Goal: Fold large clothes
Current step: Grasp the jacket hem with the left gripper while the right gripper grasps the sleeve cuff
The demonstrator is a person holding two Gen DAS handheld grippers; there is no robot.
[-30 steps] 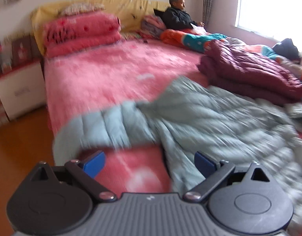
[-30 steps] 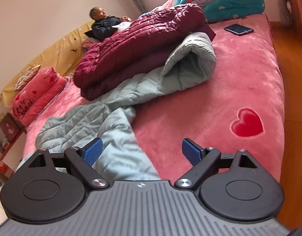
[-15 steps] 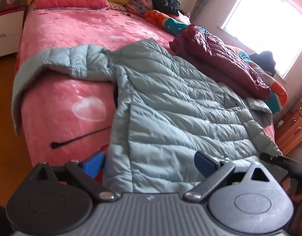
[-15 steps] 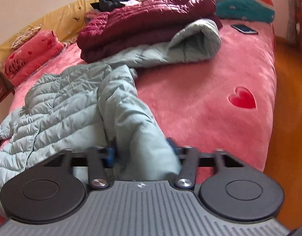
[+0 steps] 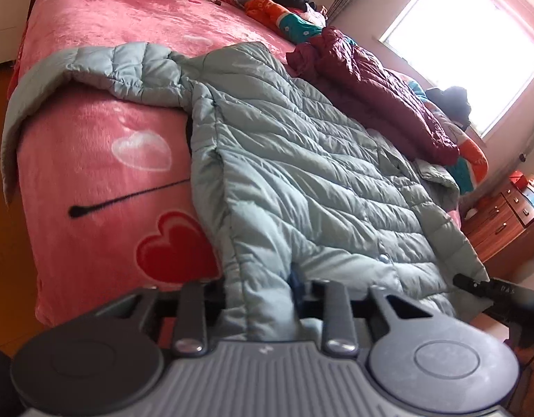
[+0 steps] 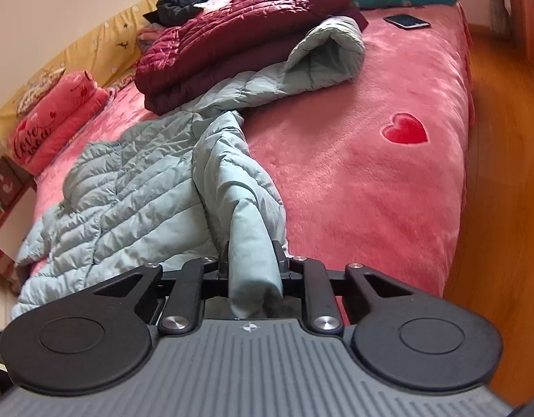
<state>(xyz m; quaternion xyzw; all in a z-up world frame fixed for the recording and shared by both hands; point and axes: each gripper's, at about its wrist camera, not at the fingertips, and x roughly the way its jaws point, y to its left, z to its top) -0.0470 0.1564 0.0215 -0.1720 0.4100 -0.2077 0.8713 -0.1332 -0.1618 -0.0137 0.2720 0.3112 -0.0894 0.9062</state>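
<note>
1. The task is judged to be at its start: the pale green quilted coat (image 5: pixel 301 180) is spread flat and unfolded across the pink bed (image 5: pixel 93 160), and no fold is seen in it yet.
2. Only the first grasp is being made; every fold is judged still to be done.
3. The jaws of the left gripper (image 5: pixel 258 299) are closing, and the coat's near hem is pinched between them, at its left corner.
4. The jaws of the right gripper (image 6: pixel 251 267) are closing too, with a bunched strip of the coat's edge clamped between them.
5. From the left jaws the coat's body runs straight ahead and off to the right; 1 sleeve (image 5: pixel 103 66) lies ahead to the left, draped over the bed's edge.
6. From the right jaws the coat runs ahead and to the left; its other sleeve (image 6: pixel 322 55) is curled well ahead, touching a folded maroon coat (image 6: pixel 239 34).
7. A phone (image 6: pixel 407 21) lies far ahead to the right, well apart from the coat.
</note>
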